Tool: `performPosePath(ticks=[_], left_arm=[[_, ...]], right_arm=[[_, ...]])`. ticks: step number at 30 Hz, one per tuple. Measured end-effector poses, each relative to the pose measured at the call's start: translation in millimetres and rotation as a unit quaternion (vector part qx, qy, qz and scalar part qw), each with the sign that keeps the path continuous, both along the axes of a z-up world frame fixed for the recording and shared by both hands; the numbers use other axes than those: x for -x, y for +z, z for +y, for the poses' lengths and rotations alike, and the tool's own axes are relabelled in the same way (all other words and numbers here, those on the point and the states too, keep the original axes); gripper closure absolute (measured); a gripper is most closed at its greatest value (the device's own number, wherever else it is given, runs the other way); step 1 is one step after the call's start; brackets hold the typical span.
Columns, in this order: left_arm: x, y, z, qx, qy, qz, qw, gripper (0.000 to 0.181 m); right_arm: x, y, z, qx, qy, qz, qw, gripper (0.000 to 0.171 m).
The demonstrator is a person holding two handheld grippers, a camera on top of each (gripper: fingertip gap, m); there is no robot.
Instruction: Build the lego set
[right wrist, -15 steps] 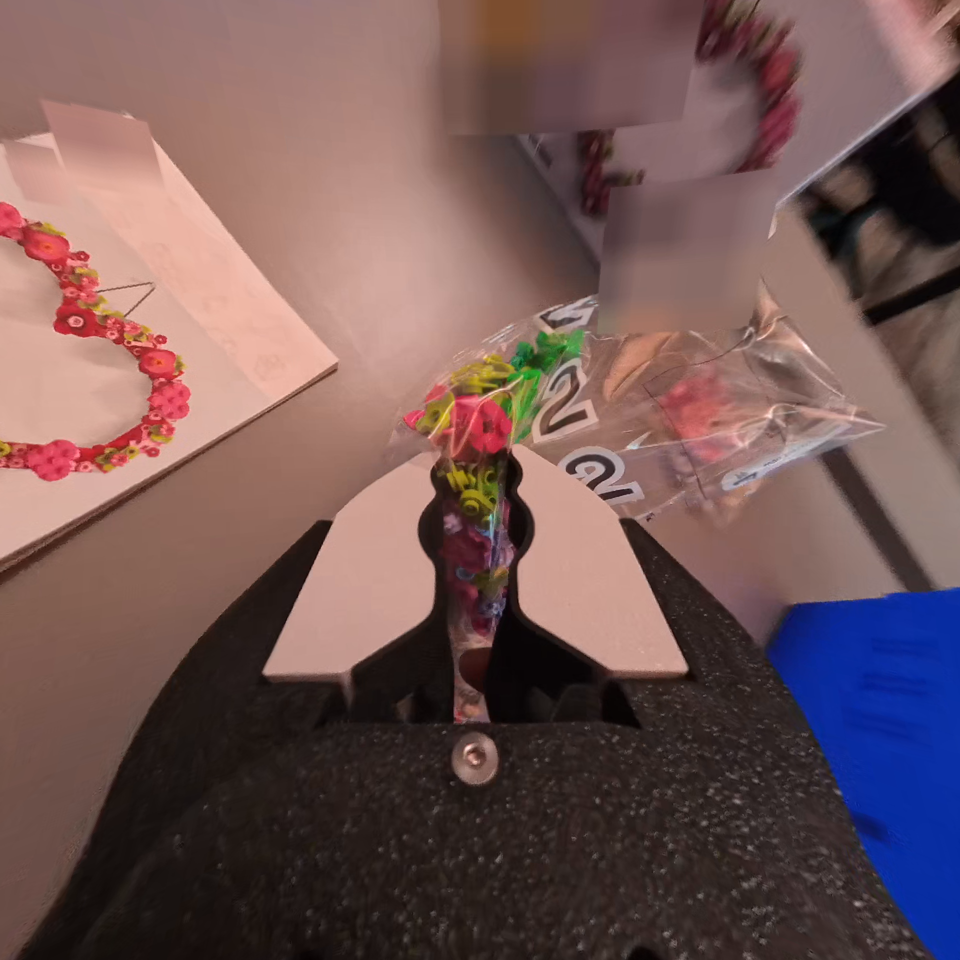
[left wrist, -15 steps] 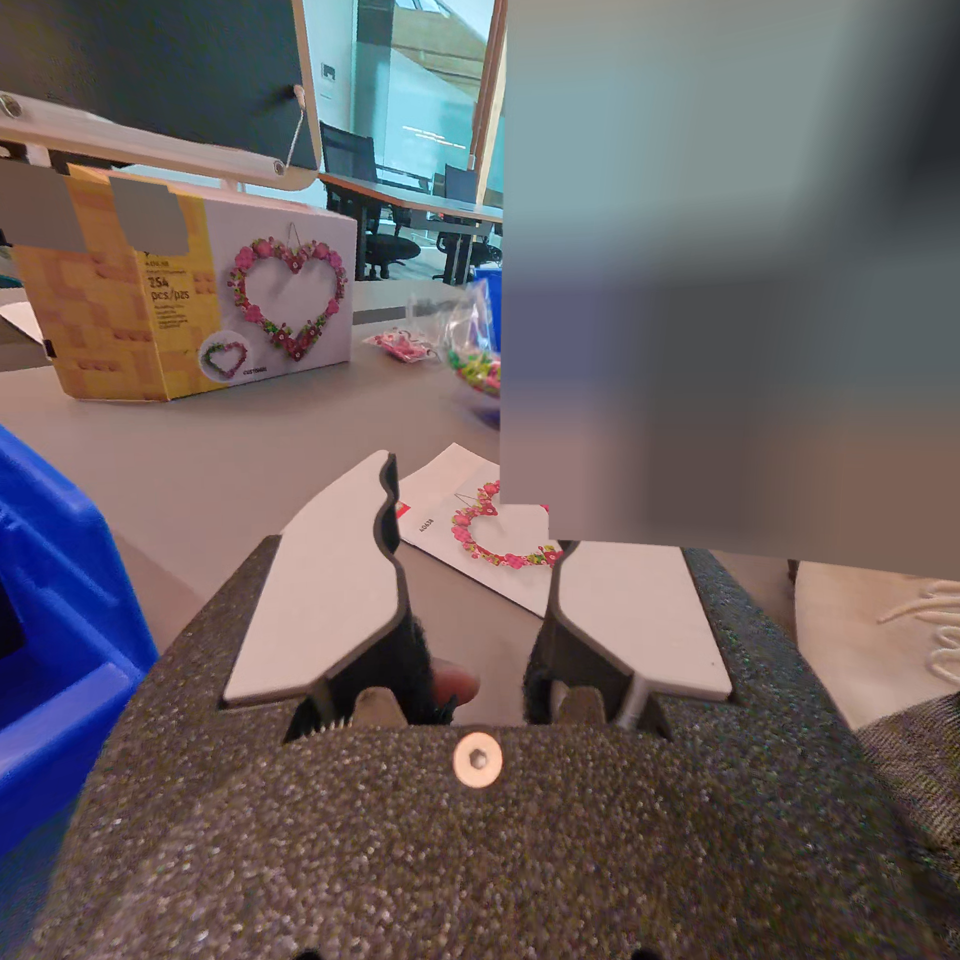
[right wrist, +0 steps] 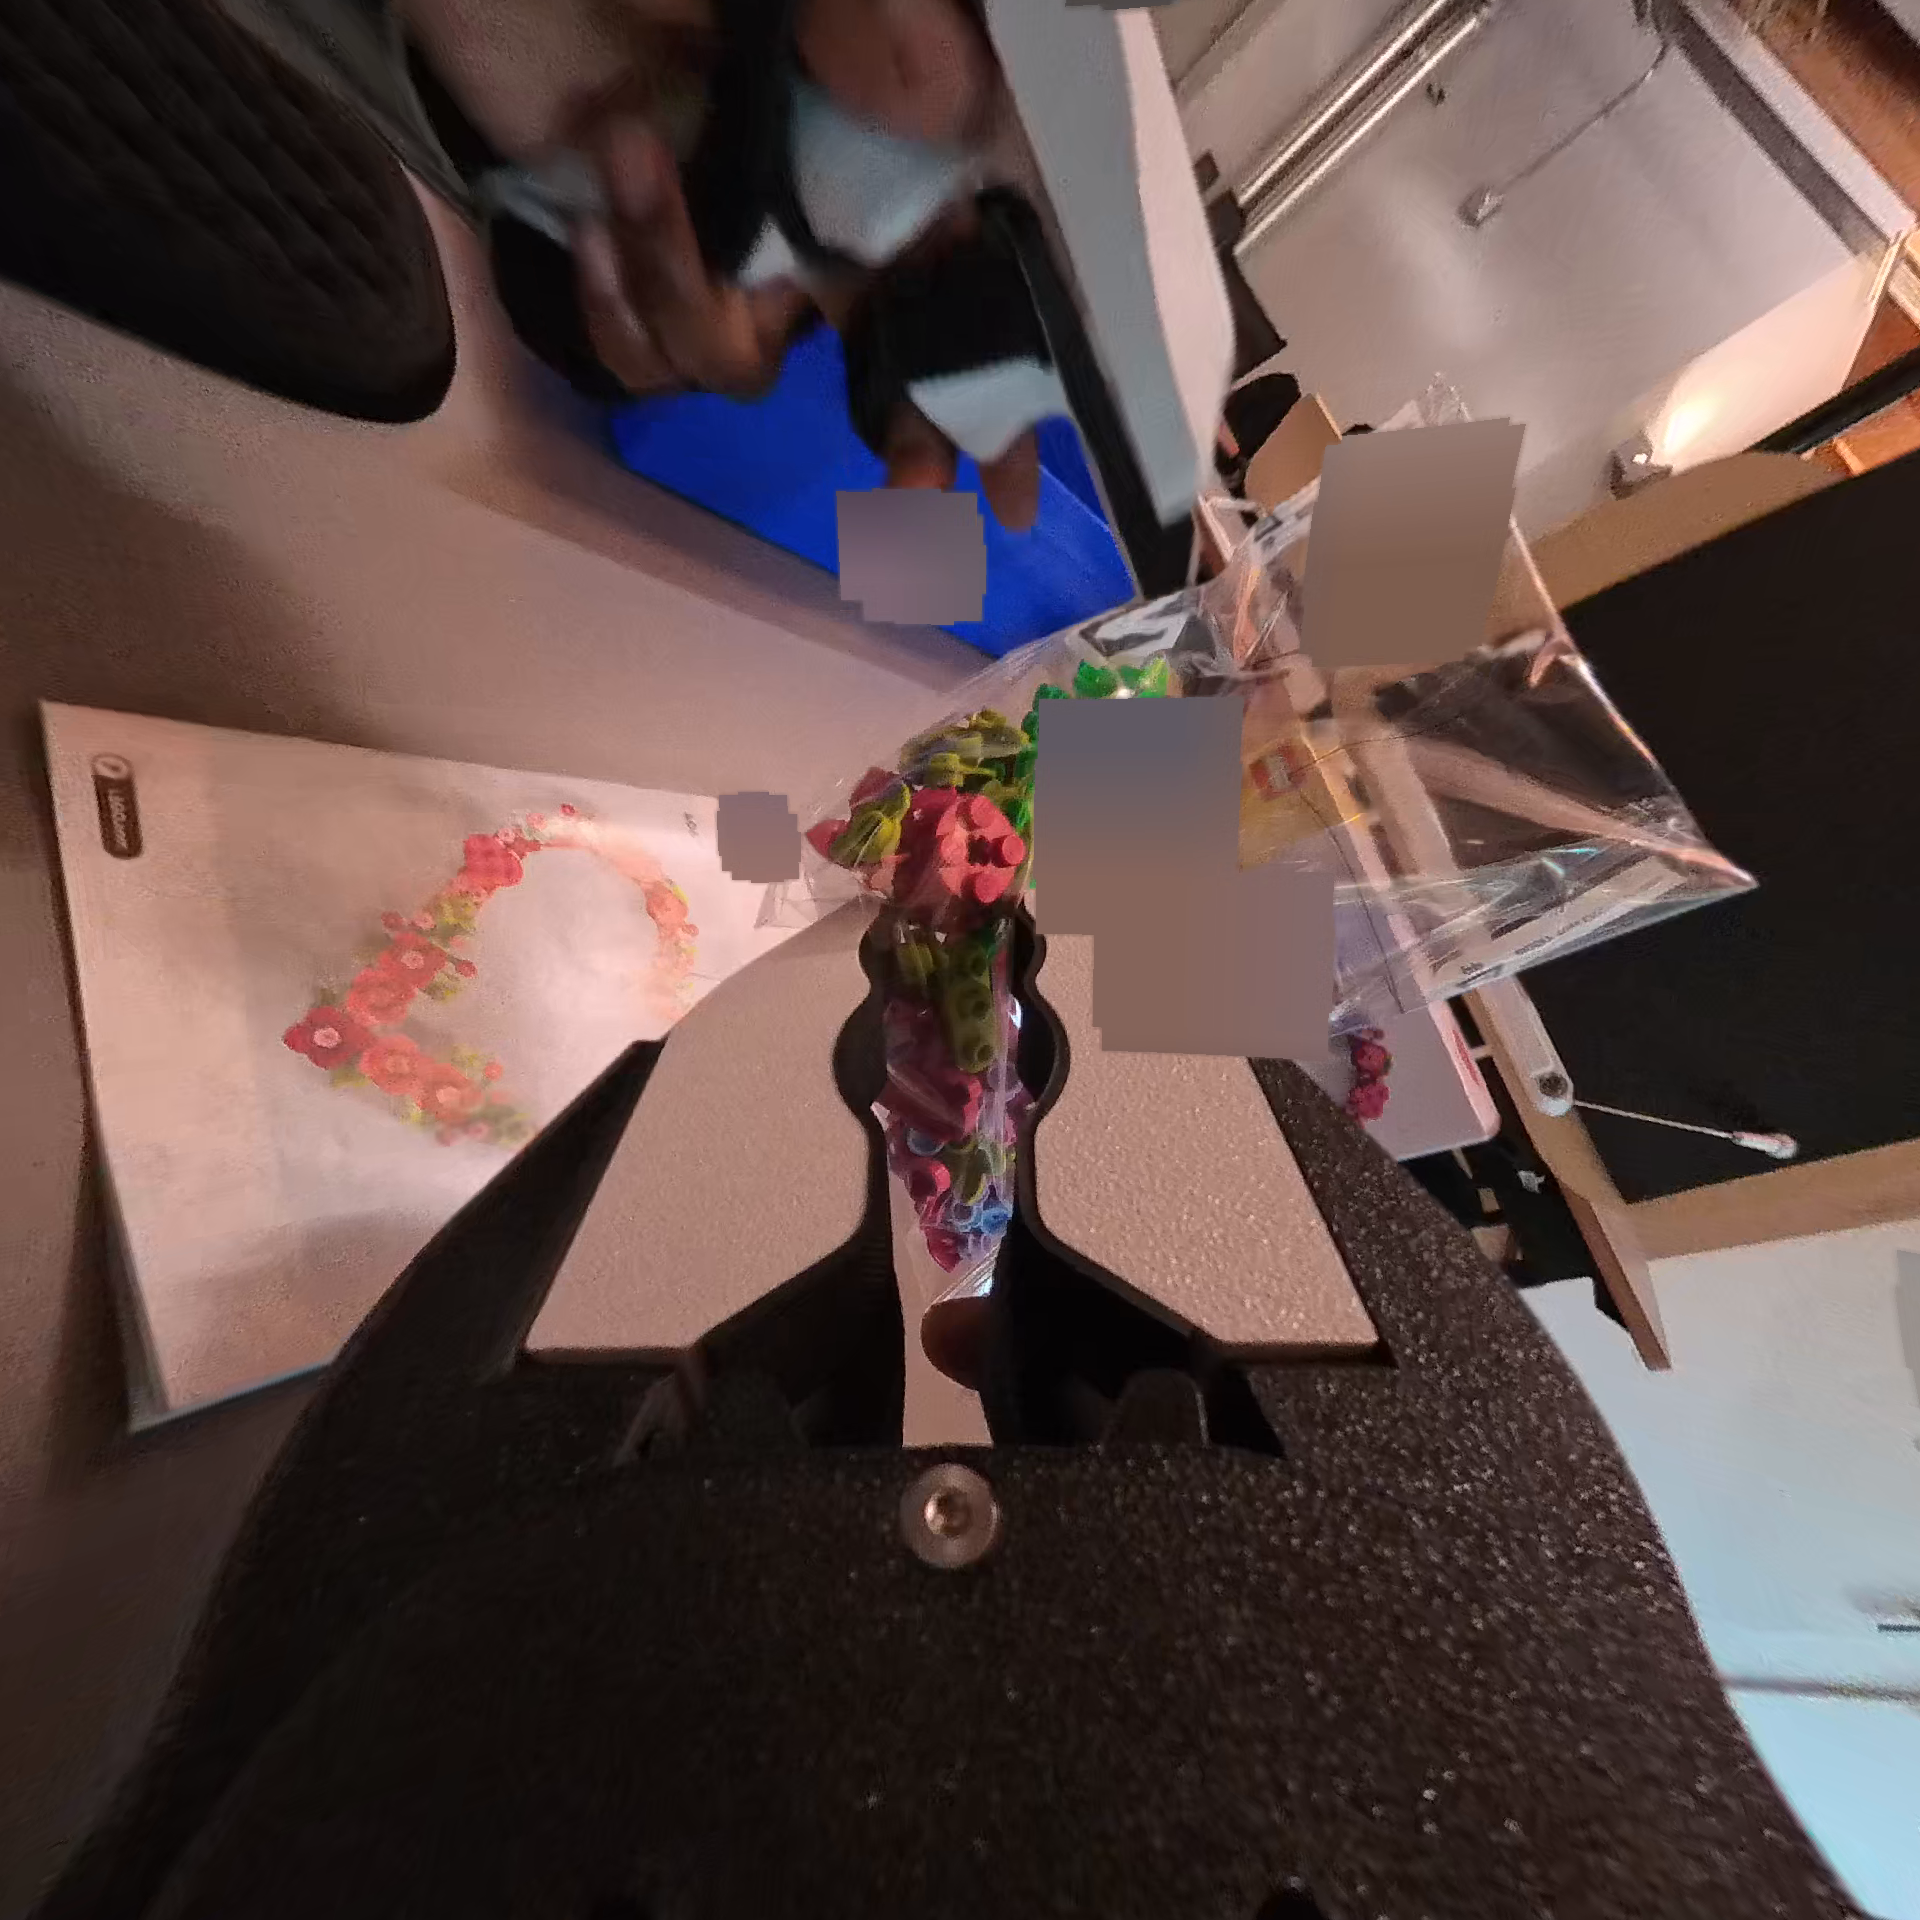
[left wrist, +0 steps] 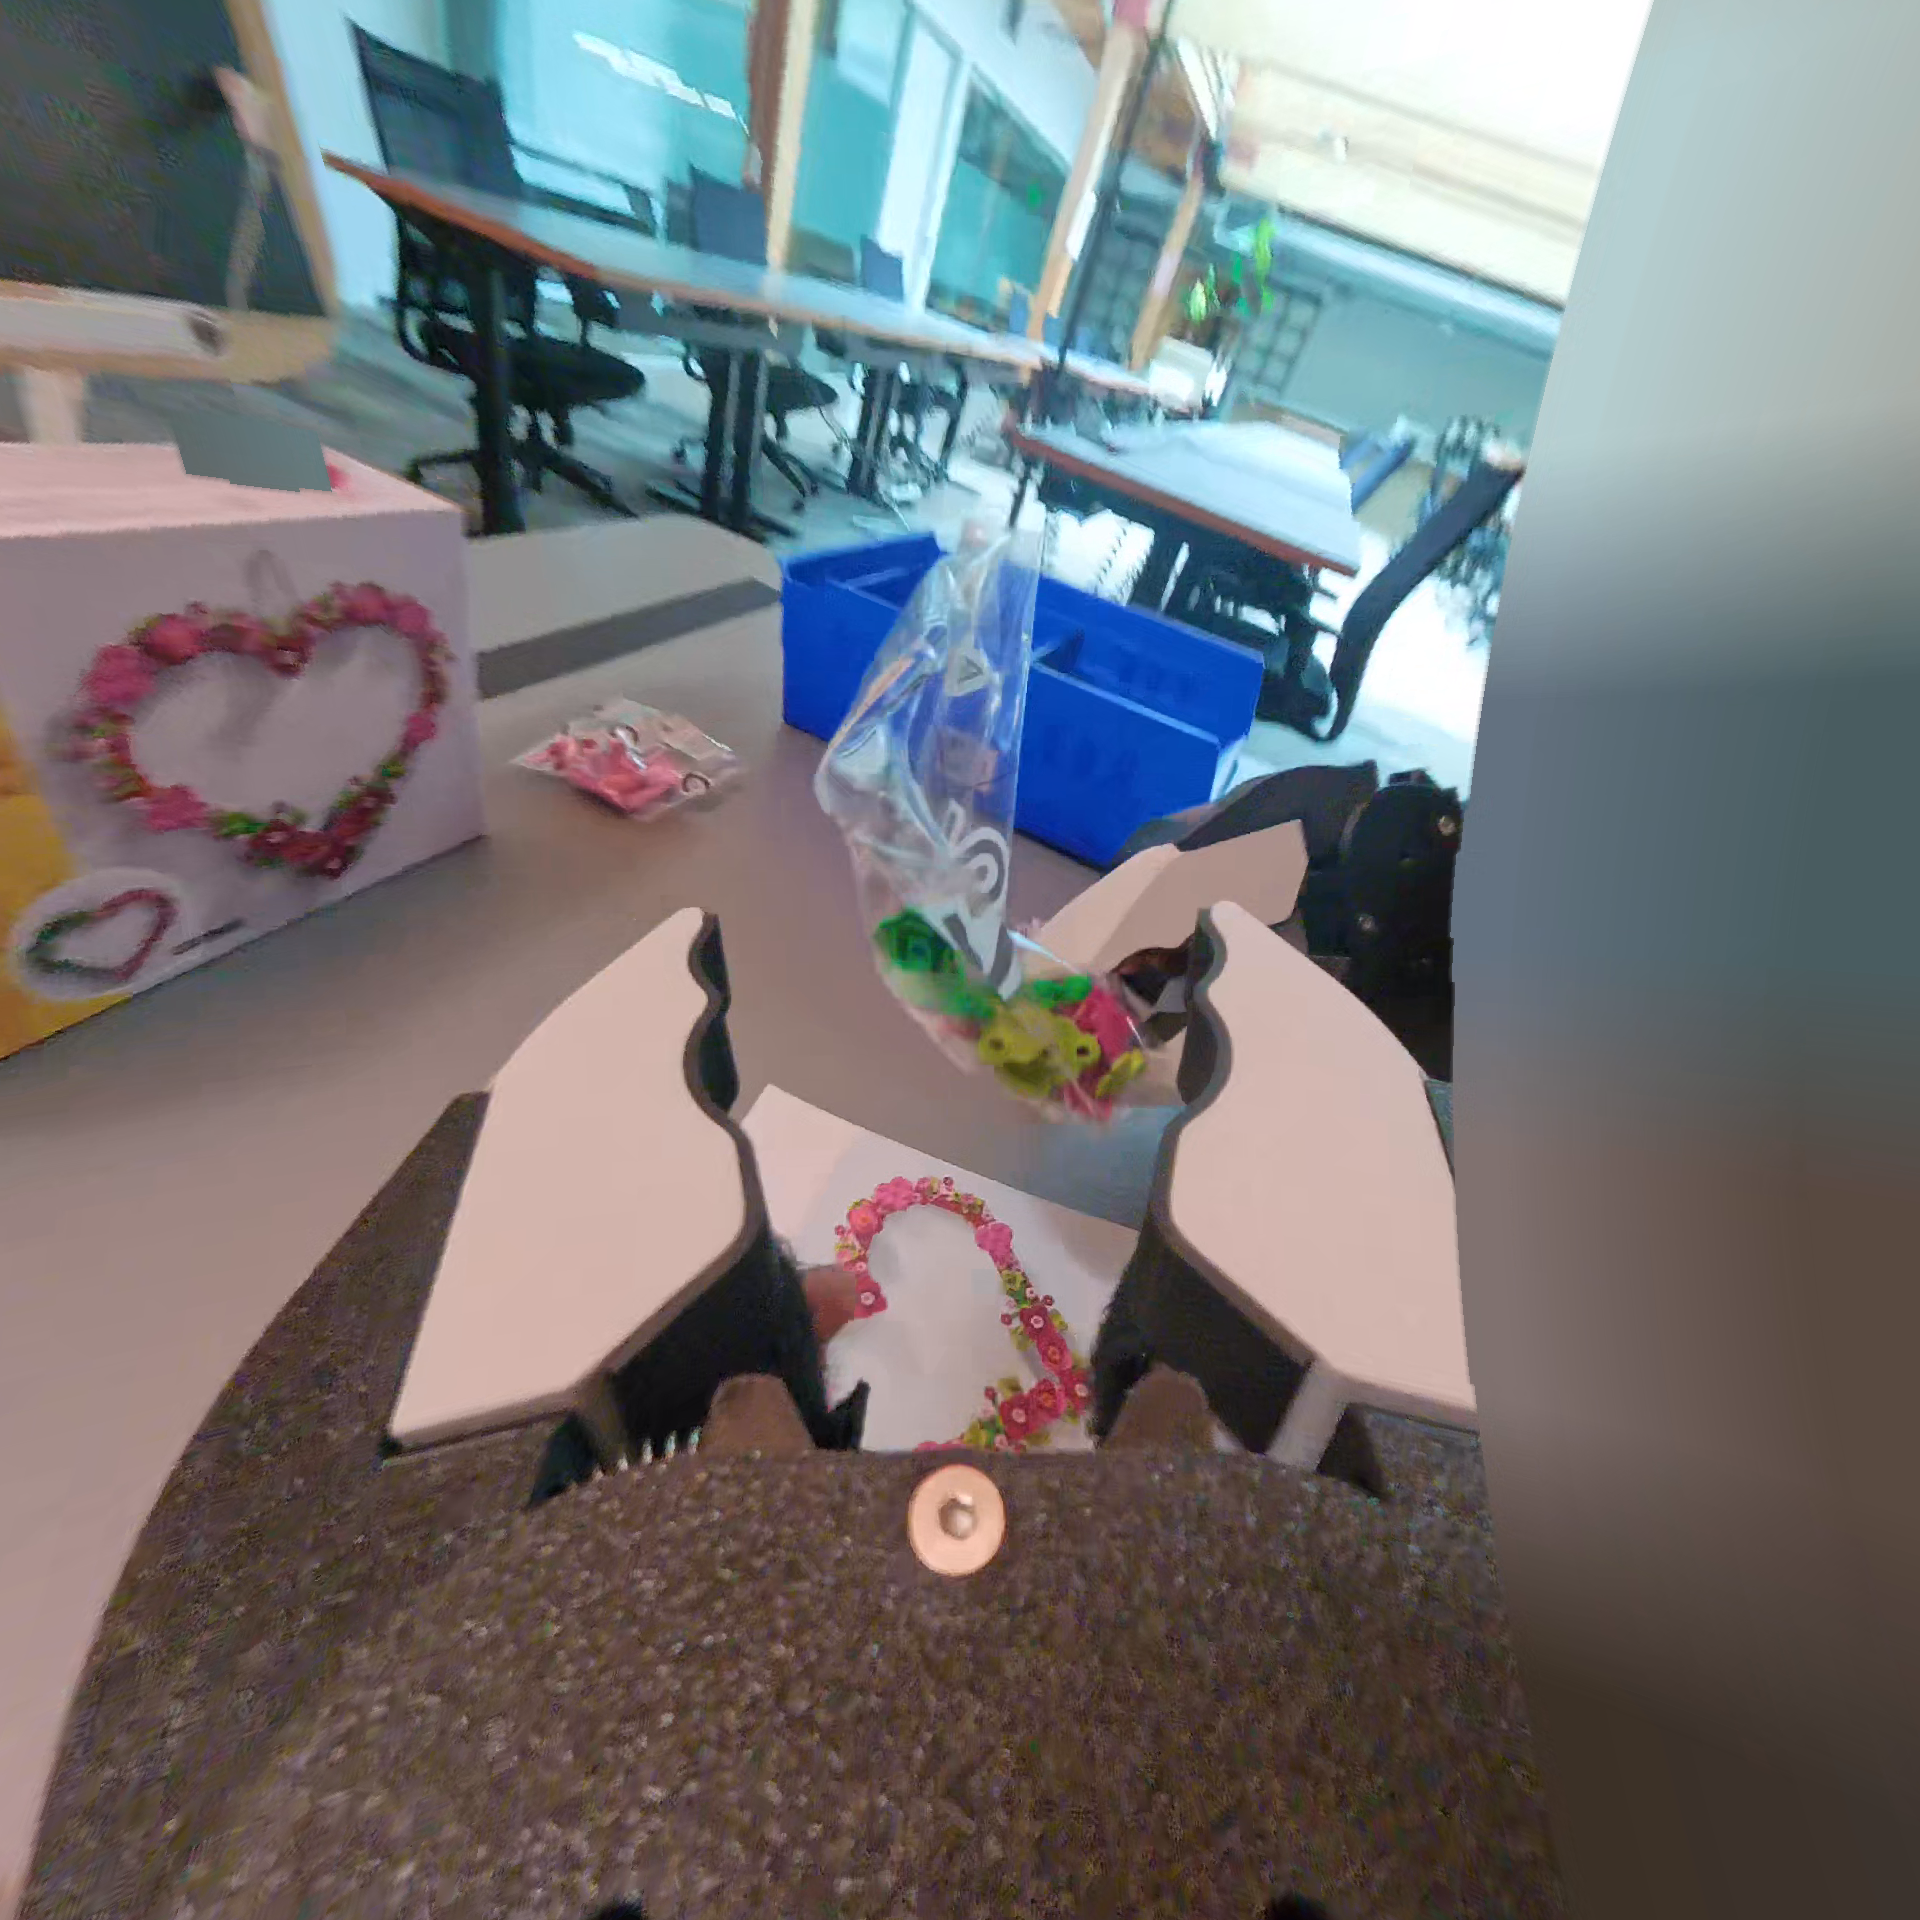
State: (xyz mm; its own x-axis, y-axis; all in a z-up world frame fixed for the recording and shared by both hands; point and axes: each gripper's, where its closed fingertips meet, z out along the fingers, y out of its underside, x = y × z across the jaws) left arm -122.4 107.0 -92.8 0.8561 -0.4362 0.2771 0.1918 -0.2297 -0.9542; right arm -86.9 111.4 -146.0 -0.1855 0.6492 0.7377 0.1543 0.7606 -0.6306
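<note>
My right gripper [right wrist: 948, 925] is shut on the lower end of a clear plastic bag [right wrist: 1455, 790] of pink, green and yellow-green lego pieces and holds it above the grey table. In the left wrist view the same bag [left wrist: 966, 862] hangs upright with the right gripper [left wrist: 1164, 925] clamped at its bottom. My left gripper [left wrist: 956, 987] is open and empty, a little short of the bag, above the instruction booklet [left wrist: 956, 1320] with a flower heart on its cover. The booklet [right wrist: 364, 997] also lies to the left in the right wrist view.
The lego set box [left wrist: 229, 727] stands at the left. A small bag of pink pieces [left wrist: 629, 769] lies on the table behind. A blue bin [left wrist: 1122, 707] stands beyond the held bag. The other blue bin [right wrist: 790, 478] and a person's hand show in the right wrist view. Some 7 centimetres of space lies between my two pairs of fingers.
My right gripper has lifted the bag off the table and turned. My left gripper has opened wider and swung right, toward the bag.
</note>
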Motion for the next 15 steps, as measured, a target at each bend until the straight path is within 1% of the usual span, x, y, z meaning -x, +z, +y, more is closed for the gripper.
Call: performPosePath(ticks=[2,3,4,6,7,8,9,11,14,15], left_arm=[[-10,-5,11,0.007,-0.008,0.026,1.000,0.099],[-12,-6,15,0.006,-0.011,0.025,1.000,0.104],[-15,-5,17,0.003,-0.020,0.017,1.000,0.114],[-17,-6,18,-0.005,-0.035,0.009,0.999,0.151],[-16,-8,18,-0.008,-0.037,0.012,0.999,0.155],[-15,-11,17,-0.012,-0.038,0.021,0.999,0.166],[-12,-13,17,-0.016,-0.034,0.033,0.999,0.173],[-9,-15,17,-0.024,-0.030,0.048,0.998,0.180],[-1,-20,17,-0.019,-0.024,0.057,0.998,0.181],[2,-22,16,-0.020,-0.020,0.060,0.998,0.181]], right_arm=[[-1,-2,-8,-0.004,0.011,0.002,1.000,0.151],[-1,-3,-11,-0.009,0.017,0.002,1.000,0.151],[-2,-4,-14,-0.016,0.019,0.004,1.000,0.151],[-3,-5,-17,-0.024,0.019,0.005,1.000,0.150],[-3,-6,-17,-0.022,0.018,0.002,1.000,0.149],[-4,-7,-18,-0.016,0.020,0.001,1.000,0.148],[-5,-6,-19,-0.007,0.024,0.005,1.000,0.147],[-8,-5,-24,0.034,0.047,0.002,0.998,0.143],[-15,2,-23,0.150,0.068,0.001,0.986,0.129],[-18,6,-21,0.184,0.071,0.002,0.980,0.127]])
